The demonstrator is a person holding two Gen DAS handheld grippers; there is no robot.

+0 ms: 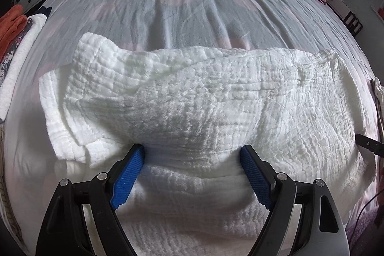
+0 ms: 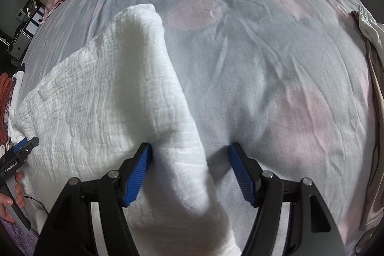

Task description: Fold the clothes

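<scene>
While a white crinkled garment (image 1: 192,97) lies spread across the middle of a bed (image 1: 192,4), two hand-held tools hang over its near edge. The cloth is thick and puckered, folded at least once so that one layer overlaps another, with a stitched hem showing at about 9 o'clock in the left wrist view. In the right wrist view the same garment fills the side from 7 to 11 o'clock, and one rounded fold runs from 11 o'clock down to 6 o'clock. The bedcover is pale grey with faded pink patches. One white garment is being worked; a pile of other clothes (image 1: 14,40), orange, floral and white, sits at the bed's 9 o'clock edge.

The left tool (image 1: 193,155) stands wide apart, its blue pads (image 1: 129,174) either side of a raised fold without pinching it. The right tool (image 2: 189,152) is also apart, its jaws having no grip on the cloth: the left pad (image 2: 138,174) touches the fold, the other stands clear over bare bedcover. A hand (image 2: 12,193) holds the left tool's handle at 8 o'clock.
</scene>
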